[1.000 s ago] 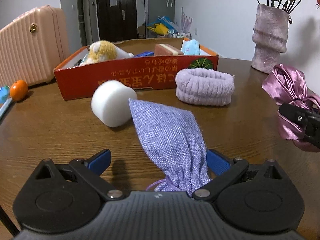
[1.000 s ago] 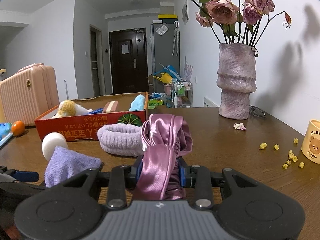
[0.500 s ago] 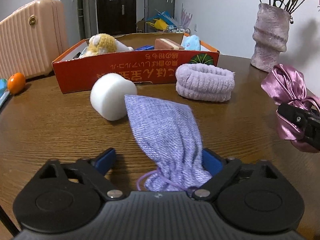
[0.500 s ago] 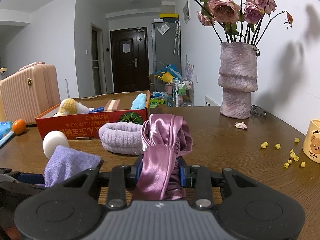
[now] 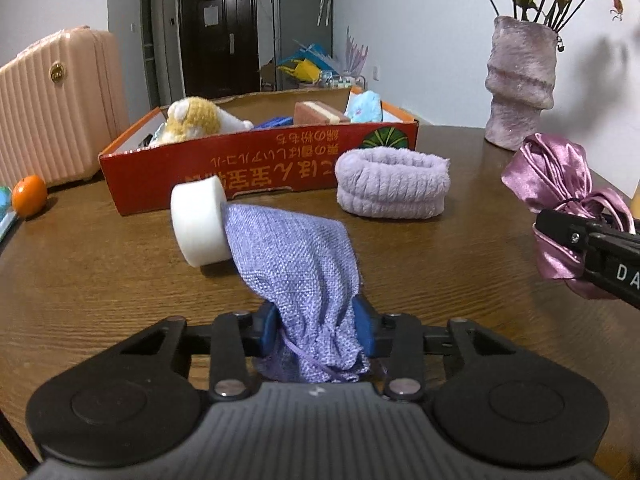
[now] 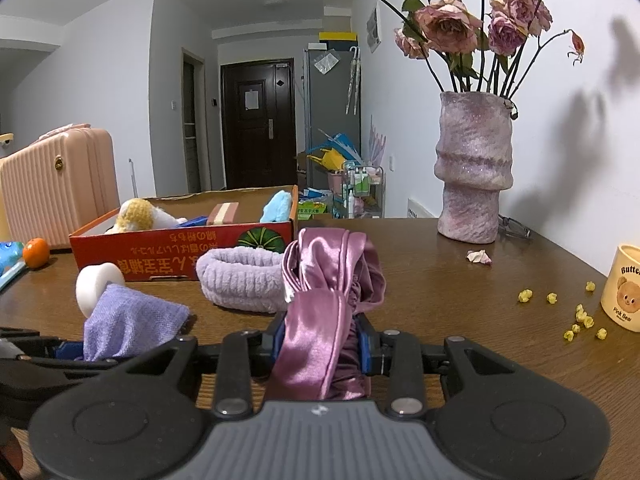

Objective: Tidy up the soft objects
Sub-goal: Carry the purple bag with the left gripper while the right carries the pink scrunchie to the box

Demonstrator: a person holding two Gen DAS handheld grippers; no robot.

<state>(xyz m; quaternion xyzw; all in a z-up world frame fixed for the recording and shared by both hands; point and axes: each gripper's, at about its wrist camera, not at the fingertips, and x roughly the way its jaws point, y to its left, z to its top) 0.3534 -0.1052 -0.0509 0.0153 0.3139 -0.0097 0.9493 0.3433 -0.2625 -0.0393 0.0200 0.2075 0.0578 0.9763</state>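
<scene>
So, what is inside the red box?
In the red box show a yellow-and-white plush toy, a pink-and-cream block, a light blue soft thing and something dark blue. The front wall covers their lower parts and the box floor.

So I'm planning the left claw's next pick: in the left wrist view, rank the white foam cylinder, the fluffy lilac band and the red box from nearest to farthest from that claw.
1. White foam cylinder, ahead and slightly left, beside the held purple pouch.
2. Fluffy lilac band, ahead to the right.
3. Red box, behind both, farthest from the left claw.
</scene>
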